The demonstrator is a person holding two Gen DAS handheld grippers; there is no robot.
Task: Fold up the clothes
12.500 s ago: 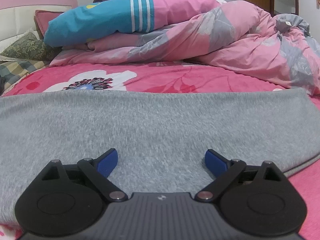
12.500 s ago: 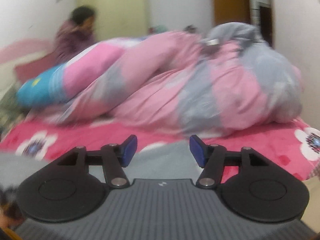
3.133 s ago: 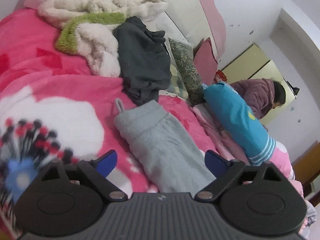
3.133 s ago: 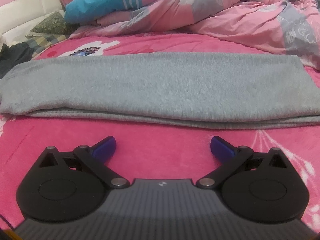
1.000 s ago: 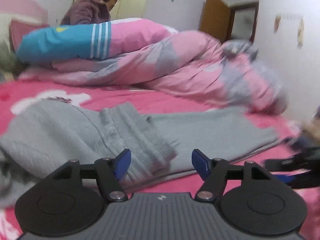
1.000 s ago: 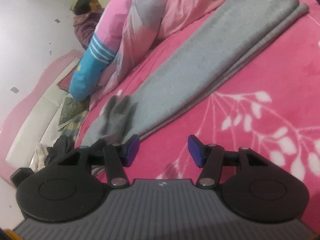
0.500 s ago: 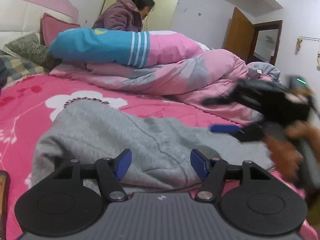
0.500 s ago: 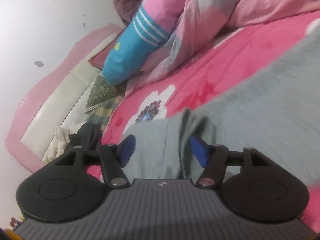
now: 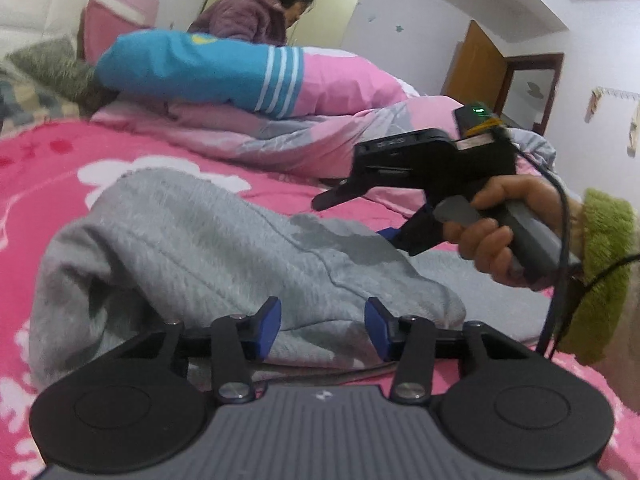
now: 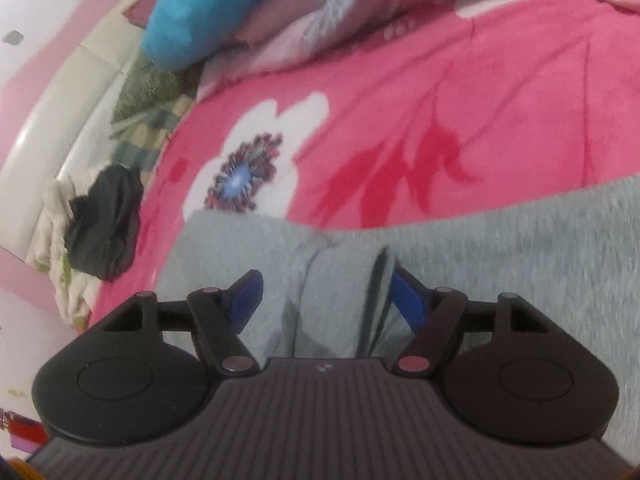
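A grey knit garment (image 9: 224,248) lies on the pink flowered bed cover, its left end folded over into a loose hump. My left gripper (image 9: 322,324) is open, with the near edge of the fold between its blue fingers. The right gripper, seen in the left wrist view (image 9: 384,220), hovers over the garment's middle in a hand with a green cuff. In the right wrist view the right gripper (image 10: 324,296) is open just above a raised ridge of the grey cloth (image 10: 340,276).
A bunched pink and grey duvet (image 9: 320,136) with a blue and pink pillow (image 9: 208,72) lies across the far side of the bed. A person in a purple jacket (image 9: 256,16) stands behind it. Dark and cream clothes (image 10: 100,224) are piled by the headboard.
The right gripper has come down closer over the folded end of the grey garment. The left gripper has moved in slightly toward the fold's near edge.
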